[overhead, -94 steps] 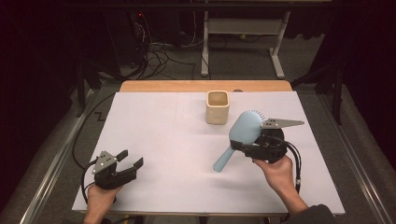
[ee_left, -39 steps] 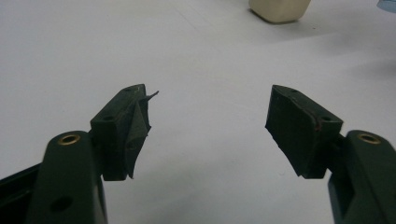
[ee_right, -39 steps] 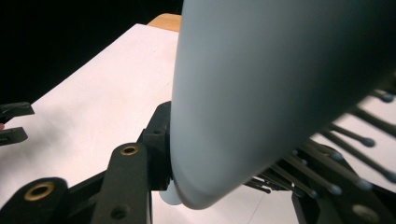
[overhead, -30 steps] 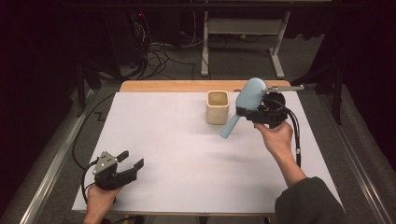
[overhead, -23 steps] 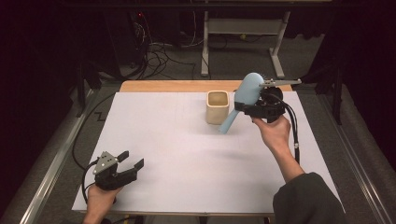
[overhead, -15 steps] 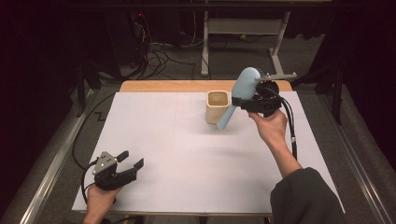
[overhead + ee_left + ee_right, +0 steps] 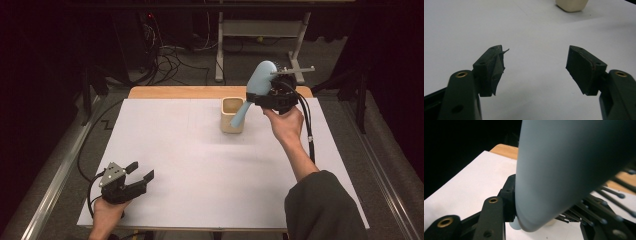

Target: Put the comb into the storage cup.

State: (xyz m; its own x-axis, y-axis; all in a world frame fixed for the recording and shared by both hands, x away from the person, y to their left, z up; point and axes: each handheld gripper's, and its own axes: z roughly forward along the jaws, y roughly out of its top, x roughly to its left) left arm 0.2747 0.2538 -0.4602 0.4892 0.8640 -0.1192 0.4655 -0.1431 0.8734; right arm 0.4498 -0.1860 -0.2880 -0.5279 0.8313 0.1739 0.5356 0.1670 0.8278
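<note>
Upper right, the right gripper [image 7: 270, 95] clamps a blue hairbrush [image 7: 258, 82] (handle down) over the beige cup [image 7: 232, 115]; lower it straight. The left gripper [image 7: 134, 180] rests open.

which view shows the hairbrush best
The high view: the whole light blue hairbrush shows, clamped in the right gripper, its handle angled down toward the beige cup. The right gripper view gives a blurred close-up of its back and bristles.

Dim room, grey floor [image 7: 190, 75] with tangled cables [image 7: 167, 60], white desk frame [image 7: 260, 30] behind white-topped table [image 7: 200, 165]
</note>
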